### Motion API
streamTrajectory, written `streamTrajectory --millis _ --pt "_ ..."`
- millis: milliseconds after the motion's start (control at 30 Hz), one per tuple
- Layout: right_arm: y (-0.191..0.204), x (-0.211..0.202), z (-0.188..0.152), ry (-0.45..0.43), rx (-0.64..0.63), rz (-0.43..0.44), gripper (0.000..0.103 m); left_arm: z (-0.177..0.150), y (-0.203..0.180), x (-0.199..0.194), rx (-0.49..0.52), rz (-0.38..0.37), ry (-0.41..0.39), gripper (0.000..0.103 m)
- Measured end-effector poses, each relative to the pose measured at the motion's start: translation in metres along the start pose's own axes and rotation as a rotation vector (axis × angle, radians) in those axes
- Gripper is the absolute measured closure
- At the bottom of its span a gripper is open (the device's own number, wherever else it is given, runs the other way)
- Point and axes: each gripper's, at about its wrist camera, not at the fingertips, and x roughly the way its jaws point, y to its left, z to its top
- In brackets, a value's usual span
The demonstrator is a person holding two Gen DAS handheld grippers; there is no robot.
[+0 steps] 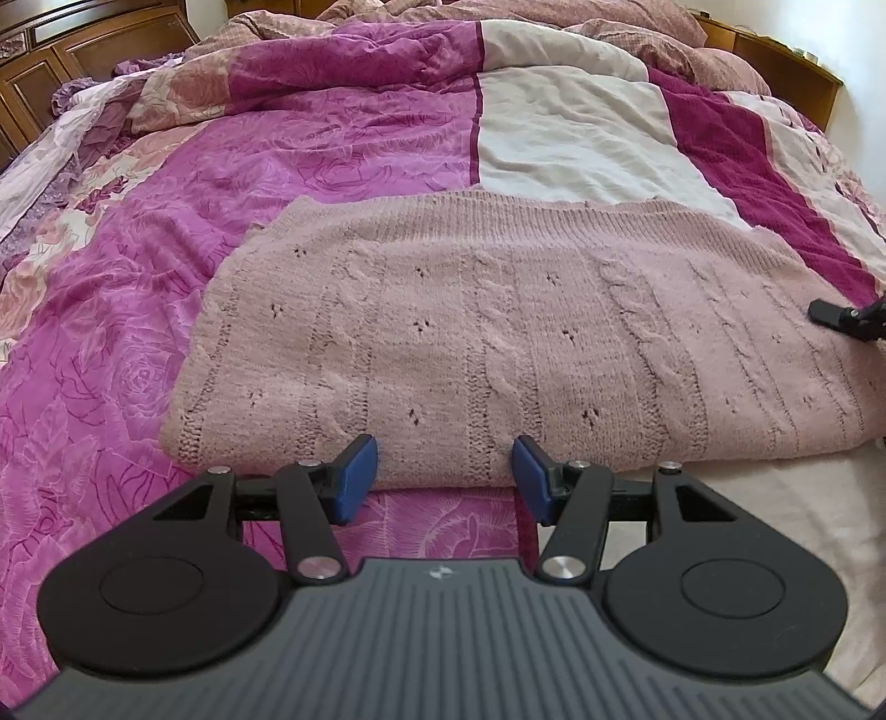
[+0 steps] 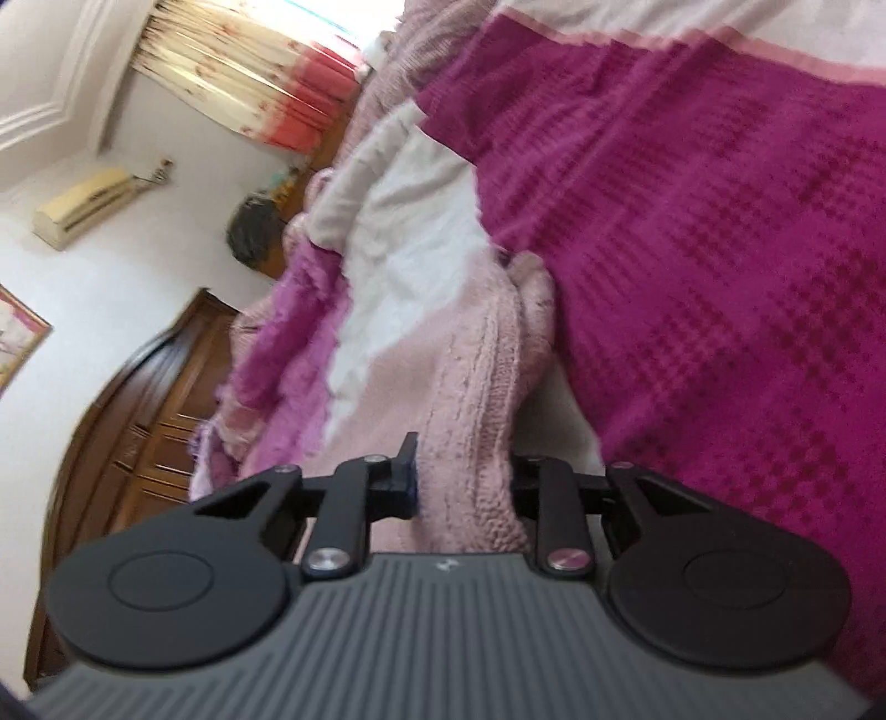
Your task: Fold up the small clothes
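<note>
A pale pink cable-knit sweater (image 1: 498,343) lies folded flat on the bed. My left gripper (image 1: 446,476) is open, its blue pads on either side of the sweater's near folded edge, not pinching it. My right gripper (image 2: 465,482) is turned on its side and shut on the sweater's right edge (image 2: 476,387), with knit bunched between the fingers. A tip of the right gripper shows at the far right of the left wrist view (image 1: 847,318), resting on the sweater.
The bed is covered by a magenta, pink and cream patchwork quilt (image 1: 277,166). Rumpled bedding (image 1: 443,22) is piled at the far end. Wooden cabinets (image 1: 83,50) stand at the back left. A wooden door (image 2: 149,410) and a curtain (image 2: 249,72) show in the right wrist view.
</note>
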Motion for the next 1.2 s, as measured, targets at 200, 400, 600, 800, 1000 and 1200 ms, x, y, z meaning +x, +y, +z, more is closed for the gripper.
streamTrajectory --millis 200,400,600,800,1000,1200 --pt "0.026 -0.002 0.004 -0.006 -0.059 0.031 0.078 0.0 0.006 -0.006 -0.004 0.003 -0.007 0.041" --pt "0.044 0.002 0.007 0.007 -0.089 0.021 0.078 0.003 0.017 -0.02 0.021 0.01 -0.026 0.041" --pt "0.072 0.001 0.003 -0.04 -0.091 0.046 0.078 0.011 0.038 -0.033 0.03 0.036 -0.055 0.041" --pt "0.126 0.009 -0.003 -0.043 -0.148 0.088 0.078 0.022 0.067 -0.038 0.025 0.091 -0.071 0.041" --pt "0.184 0.031 -0.018 -0.023 -0.229 0.117 0.078 0.025 0.099 -0.049 -0.011 0.128 -0.099 0.041" --pt "0.218 0.075 -0.049 0.056 -0.253 0.124 0.078 0.02 0.12 -0.052 -0.052 0.137 -0.105 0.041"
